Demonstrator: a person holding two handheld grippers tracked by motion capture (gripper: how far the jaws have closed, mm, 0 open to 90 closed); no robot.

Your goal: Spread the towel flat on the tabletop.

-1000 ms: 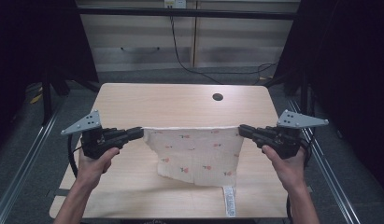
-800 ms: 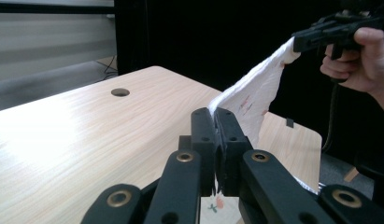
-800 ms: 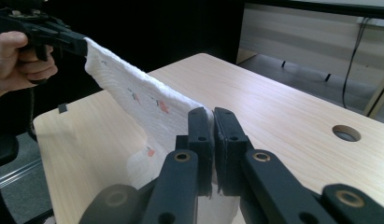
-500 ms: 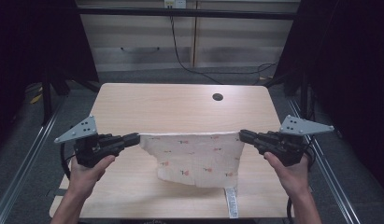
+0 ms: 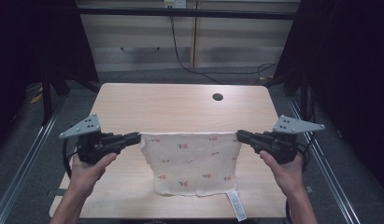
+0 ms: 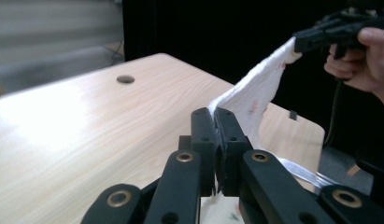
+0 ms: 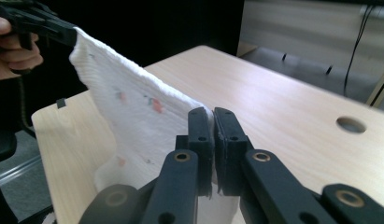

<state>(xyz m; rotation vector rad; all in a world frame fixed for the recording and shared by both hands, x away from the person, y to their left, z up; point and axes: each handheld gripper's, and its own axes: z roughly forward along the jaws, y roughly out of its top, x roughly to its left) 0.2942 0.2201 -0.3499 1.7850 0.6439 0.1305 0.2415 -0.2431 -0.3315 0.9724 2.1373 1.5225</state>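
We hold a small white cloth (image 5: 192, 161) stretched between our two grippers above the near half of the wooden table (image 5: 171, 105). The left gripper (image 5: 136, 137) has its jaws clamped on the cloth's upper left corner, and the right gripper (image 5: 240, 136) has its jaws clamped on the upper right corner, so the top edge runs taut and level from one to the other. In the left gripper view the two black jaws meet with the cloth (image 6: 255, 93) pinched between them, and the fabric rises from there to the right gripper (image 6: 299, 44) farther off. The right gripper view gives the mirror of it: the jaws are pressed together on the cloth (image 7: 133, 112), which runs away to the left gripper (image 7: 70, 35). The cloth carries a scattered print of small red and green motifs. It hangs down toward the near edge of the table, and a white label (image 5: 236, 211) trails from its lower right corner. A round hole (image 5: 217, 97) sits in the tabletop at the far right.
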